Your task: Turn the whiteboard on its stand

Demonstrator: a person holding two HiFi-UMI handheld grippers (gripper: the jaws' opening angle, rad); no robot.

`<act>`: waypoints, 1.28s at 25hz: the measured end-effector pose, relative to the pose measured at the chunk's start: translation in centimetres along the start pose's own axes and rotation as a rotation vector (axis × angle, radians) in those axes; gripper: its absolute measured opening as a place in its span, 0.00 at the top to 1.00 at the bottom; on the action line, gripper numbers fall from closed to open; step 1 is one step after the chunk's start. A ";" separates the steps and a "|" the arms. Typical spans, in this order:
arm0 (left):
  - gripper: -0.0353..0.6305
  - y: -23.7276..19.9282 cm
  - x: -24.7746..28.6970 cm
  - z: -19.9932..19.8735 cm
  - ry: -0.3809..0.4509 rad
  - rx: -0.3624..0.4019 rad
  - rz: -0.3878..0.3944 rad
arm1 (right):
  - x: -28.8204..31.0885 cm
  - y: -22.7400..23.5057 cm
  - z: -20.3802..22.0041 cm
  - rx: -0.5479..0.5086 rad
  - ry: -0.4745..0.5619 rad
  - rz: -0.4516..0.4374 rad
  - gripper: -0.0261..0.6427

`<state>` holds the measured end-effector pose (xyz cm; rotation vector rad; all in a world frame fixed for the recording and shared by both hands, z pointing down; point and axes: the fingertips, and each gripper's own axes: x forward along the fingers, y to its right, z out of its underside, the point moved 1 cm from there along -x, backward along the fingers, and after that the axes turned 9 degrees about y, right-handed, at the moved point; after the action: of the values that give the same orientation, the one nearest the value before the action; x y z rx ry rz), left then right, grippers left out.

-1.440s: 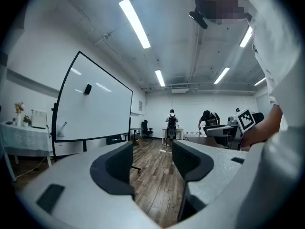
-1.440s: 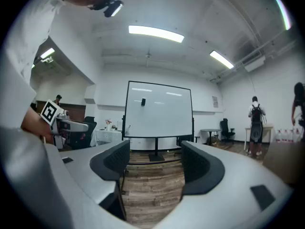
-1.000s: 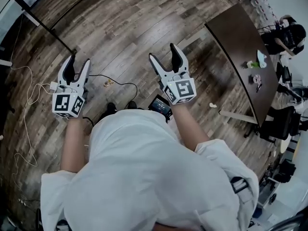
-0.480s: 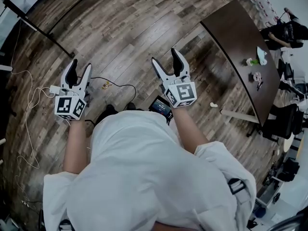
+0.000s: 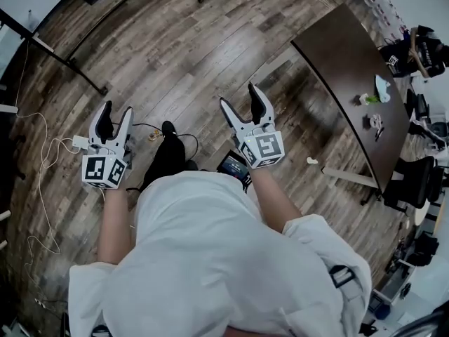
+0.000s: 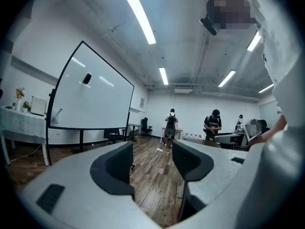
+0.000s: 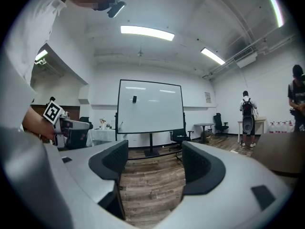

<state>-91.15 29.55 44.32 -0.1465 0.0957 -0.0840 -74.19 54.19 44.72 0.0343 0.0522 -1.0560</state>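
The whiteboard (image 7: 150,108) stands upright on its black wheeled stand, far across the wooden floor, straight ahead in the right gripper view. In the left gripper view the whiteboard (image 6: 93,94) is off to the left and seen at an angle. In the head view only the stand's black floor bars (image 5: 77,65) show, at the top left. My left gripper (image 5: 116,111) and right gripper (image 5: 239,95) are held out in front of the person, both open and empty, well short of the board. Nothing lies between the left gripper's (image 6: 152,161) or the right gripper's (image 7: 155,163) jaws.
A long dark table (image 5: 351,69) with a few small items stands at the right, with black chairs (image 5: 414,181) beyond it. A white cable (image 5: 42,146) trails on the floor at the left. A black office chair (image 7: 180,136) stands near the board. People (image 6: 170,125) stand far off.
The person has stepped forward: a black shoe now shows on the floor between the grippers. Both grippers stay open and hold their pose.
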 end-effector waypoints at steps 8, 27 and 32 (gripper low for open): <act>0.58 -5.3 9.3 -0.2 0.025 0.008 0.040 | 8.1 3.9 1.3 -0.007 -0.038 0.027 0.46; 0.59 -21.2 31.6 -1.3 0.062 -0.018 0.080 | 33.8 12.6 -1.2 -0.076 -0.006 0.073 0.46; 0.58 -22.8 35.5 -0.7 0.062 -0.017 0.061 | 36.9 16.2 -0.1 -0.066 -0.007 0.085 0.46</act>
<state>-57.75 3.76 43.87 -0.1579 0.1622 -0.0274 -41.99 30.09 42.48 -0.0268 0.0781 -0.9693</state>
